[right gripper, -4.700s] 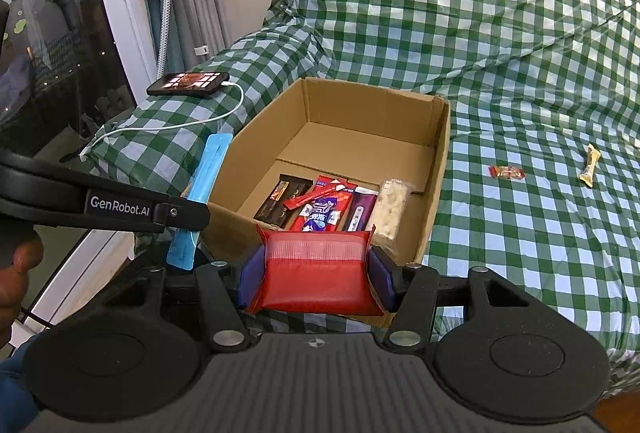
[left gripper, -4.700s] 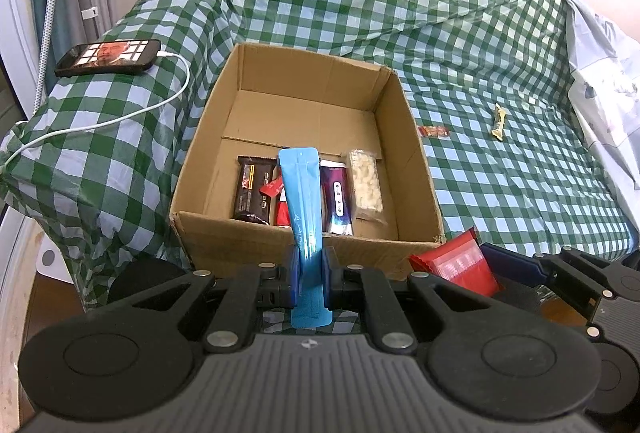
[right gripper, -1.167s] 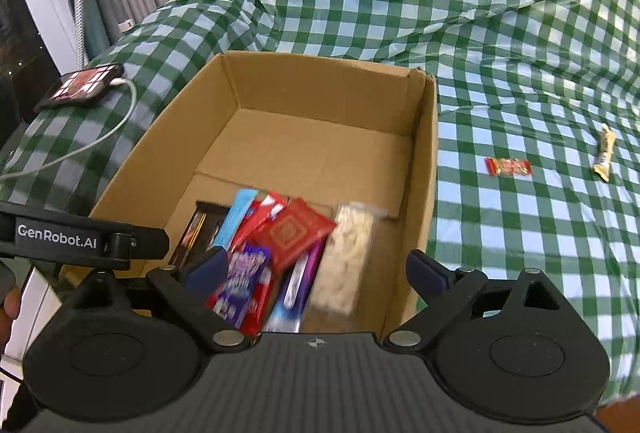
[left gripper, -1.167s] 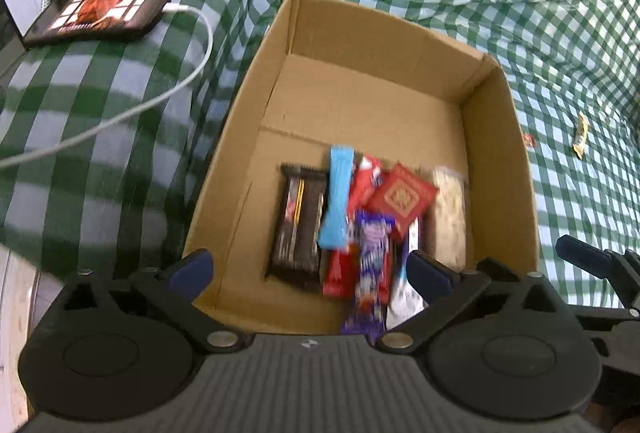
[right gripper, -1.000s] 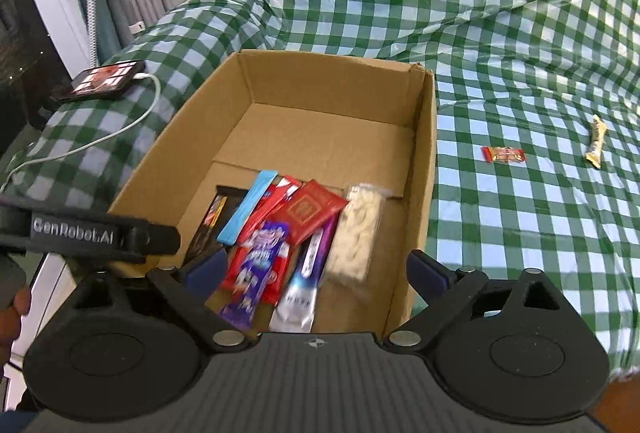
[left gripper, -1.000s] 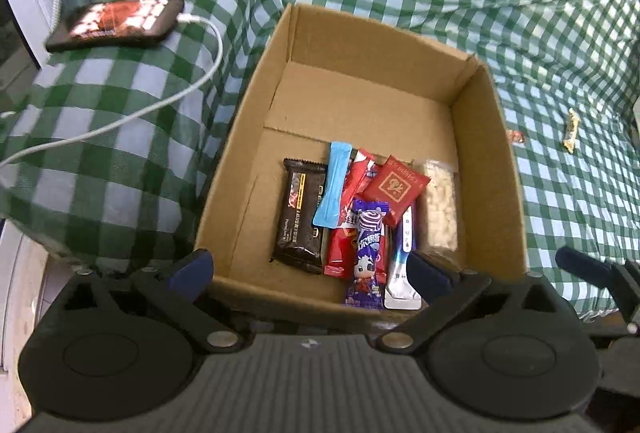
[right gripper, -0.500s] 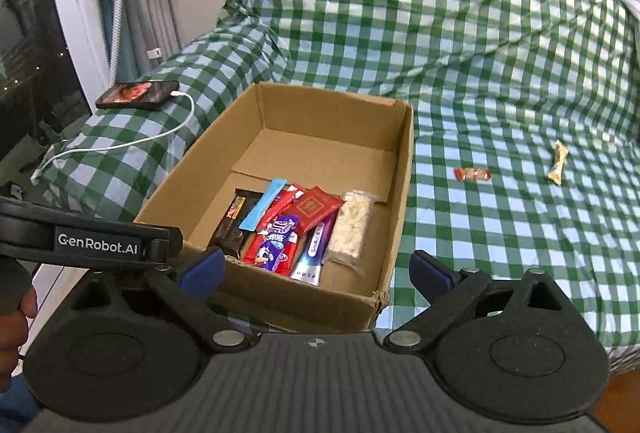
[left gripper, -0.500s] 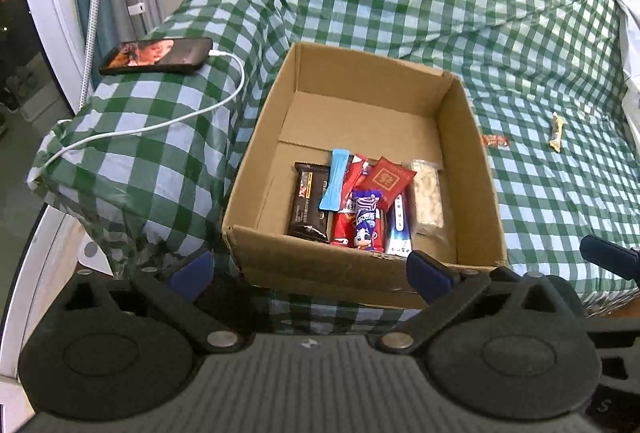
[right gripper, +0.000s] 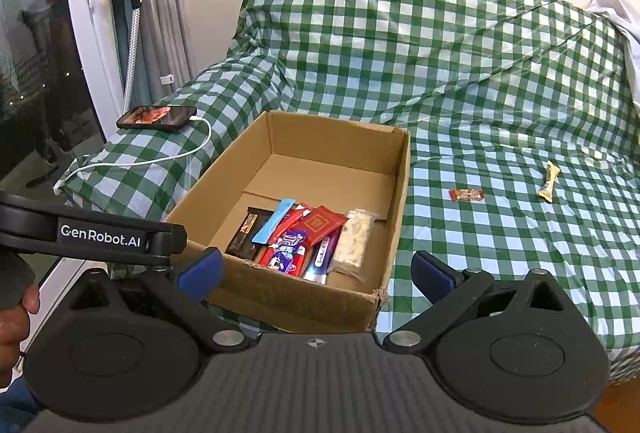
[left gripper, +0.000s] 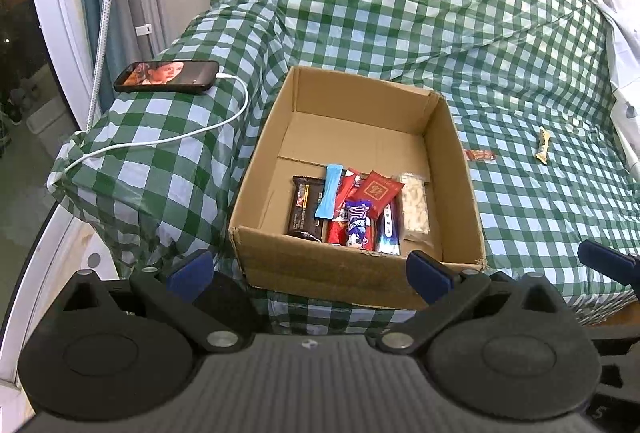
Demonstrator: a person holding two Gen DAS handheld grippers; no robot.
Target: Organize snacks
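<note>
An open cardboard box (left gripper: 264, 161) (right gripper: 400, 209) sits on the green checked cover. Several snack packets lie in its near half: a dark bar (left gripper: 306, 207), a light blue stick (left gripper: 330, 191) (right gripper: 274, 227), a red packet (left gripper: 378, 193) (right gripper: 322, 225), a purple packet (left gripper: 357, 225), a clear nut bag (left gripper: 416, 207) (right gripper: 356, 237). Two snacks lie on the cover to the right: a small red bar (left gripper: 480, 155) (right gripper: 466, 195) and a yellow one (left gripper: 543, 150) (right gripper: 549, 180). My left gripper (left gripper: 308, 271) and right gripper (right gripper: 316, 267) are open and empty, held back before the box's near wall.
A phone (left gripper: 168, 77) (right gripper: 158, 117) with a white cable (left gripper: 168, 141) lies on the covered armrest at left. A window frame and curtain stand at far left. White cloth (left gripper: 616, 13) lies at the right edge. A hand (right gripper: 16, 317) holds the left tool.
Both grippers let go of the blue stick and the red packet, which now lie in the box. Both have since drawn back and up from the box, jaws wide.
</note>
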